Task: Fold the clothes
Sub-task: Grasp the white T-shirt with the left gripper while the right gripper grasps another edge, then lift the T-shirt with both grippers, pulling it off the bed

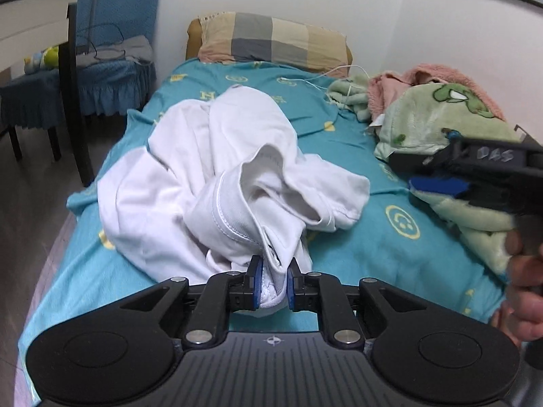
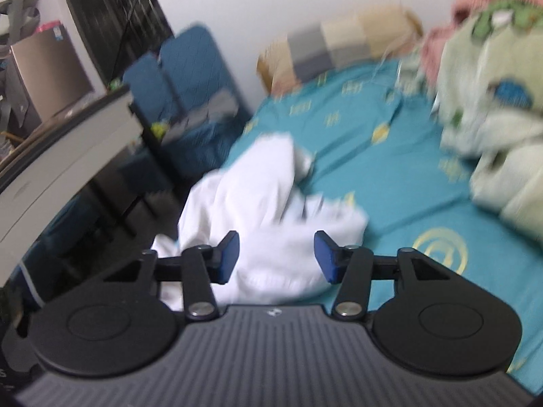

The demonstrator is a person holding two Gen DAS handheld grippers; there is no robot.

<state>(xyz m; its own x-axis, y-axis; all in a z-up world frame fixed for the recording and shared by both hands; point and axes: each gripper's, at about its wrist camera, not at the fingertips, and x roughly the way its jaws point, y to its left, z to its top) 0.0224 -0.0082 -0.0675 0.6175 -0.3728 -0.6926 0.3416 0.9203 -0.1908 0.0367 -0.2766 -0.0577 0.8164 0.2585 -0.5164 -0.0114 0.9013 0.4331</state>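
In the left wrist view the left gripper [image 1: 273, 283] pinches a hem of the crumpled white garment [image 1: 217, 169] lying on the teal bedsheet [image 1: 373, 251], and in the blurred right wrist view the right gripper [image 2: 275, 257] stands half open above the same cloth, holding nothing.

White garment [image 1: 217, 169] smooth matt cloth; blanket [image 1: 441, 125] fleecy.

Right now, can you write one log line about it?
left tool: shut on white shirt | right tool: open, nothing gripped | shirt: crumpled on bed, unfolded
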